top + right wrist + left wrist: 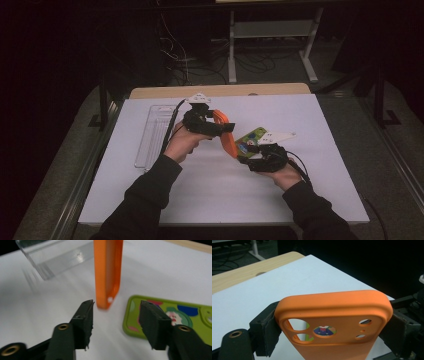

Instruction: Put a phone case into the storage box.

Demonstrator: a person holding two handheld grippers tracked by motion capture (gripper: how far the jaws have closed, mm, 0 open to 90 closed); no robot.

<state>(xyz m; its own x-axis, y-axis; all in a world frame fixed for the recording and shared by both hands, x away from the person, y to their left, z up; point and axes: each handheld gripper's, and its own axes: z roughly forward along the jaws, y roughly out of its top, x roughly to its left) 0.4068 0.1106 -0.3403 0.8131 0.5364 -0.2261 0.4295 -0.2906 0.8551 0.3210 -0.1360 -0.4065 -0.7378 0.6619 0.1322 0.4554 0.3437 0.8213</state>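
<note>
Orange phone case (334, 315) clamped in left hand-held gripper (332, 332); right hand-held gripper (116, 315) open, empty; no legible writing

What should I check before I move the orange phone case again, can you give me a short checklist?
1. Left gripper clamped across the orange case: ok.
2. Right gripper fingers open, pressing on nothing: ok.
3. Orange case lifted off the white table: cannot tell.
4. Green phone lying flat beside the case's lower end: ok.
5. Clear tray well to the side of both grippers: ok.
</note>
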